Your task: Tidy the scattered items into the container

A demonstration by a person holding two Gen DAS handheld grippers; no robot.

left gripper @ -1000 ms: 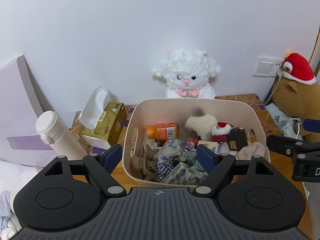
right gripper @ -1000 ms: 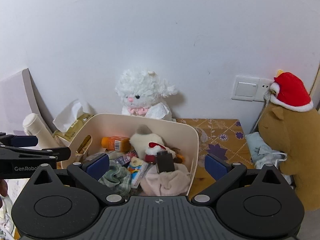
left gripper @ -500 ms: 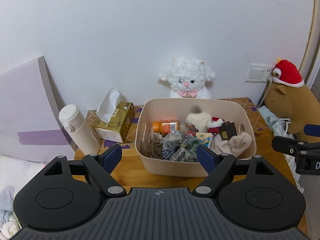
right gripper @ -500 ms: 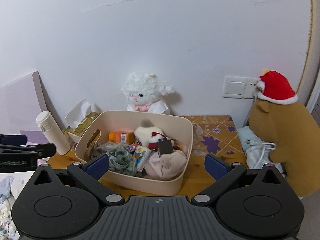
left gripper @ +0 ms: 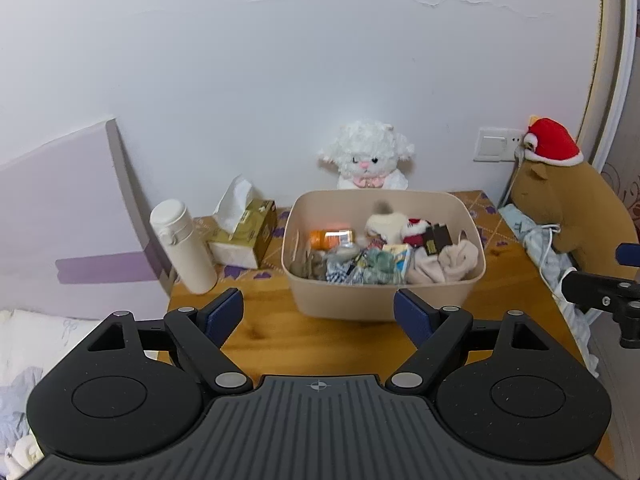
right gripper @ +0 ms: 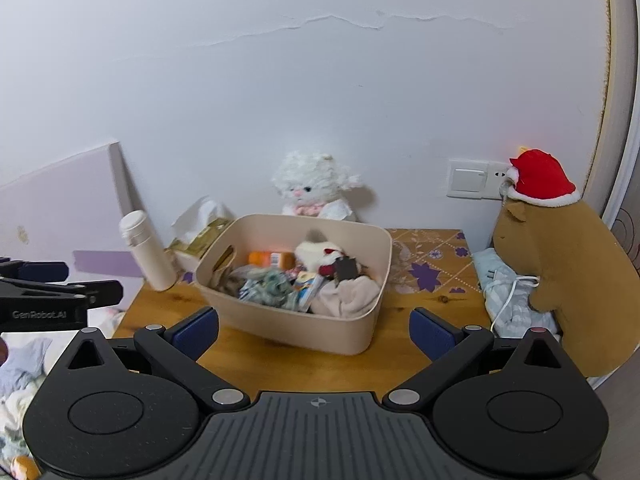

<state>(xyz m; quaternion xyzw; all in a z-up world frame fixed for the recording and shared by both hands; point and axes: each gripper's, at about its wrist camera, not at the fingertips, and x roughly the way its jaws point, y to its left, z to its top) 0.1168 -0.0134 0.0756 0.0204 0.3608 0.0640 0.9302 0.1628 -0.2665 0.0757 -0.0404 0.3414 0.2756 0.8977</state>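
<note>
A beige plastic bin (left gripper: pixel 380 300) (right gripper: pixel 304 332) stands on the wooden table. It holds an orange bottle (left gripper: pixel 330 238), a small white plush (left gripper: pixel 386 224), a dark box (left gripper: pixel 436 240), pink cloth (left gripper: pixel 448 264) and several other small items. My left gripper (left gripper: pixel 319 312) is open and empty, held back from the bin's near wall. My right gripper (right gripper: pixel 314 332) is open and empty, also back from the bin. Each gripper shows at the edge of the other's view.
A white lamb plush (left gripper: pixel 366 158) sits behind the bin against the wall. A white flask (left gripper: pixel 182 246) and a tissue box (left gripper: pixel 246 236) stand left of the bin. A brown plush with a red hat (left gripper: pixel 560 200) and a cable (left gripper: pixel 548 252) are at the right. A purple board (left gripper: pixel 68 220) leans at left.
Both grippers have pulled back and up from the bin, which now looks smaller and farther. Both stay open and empty.
</note>
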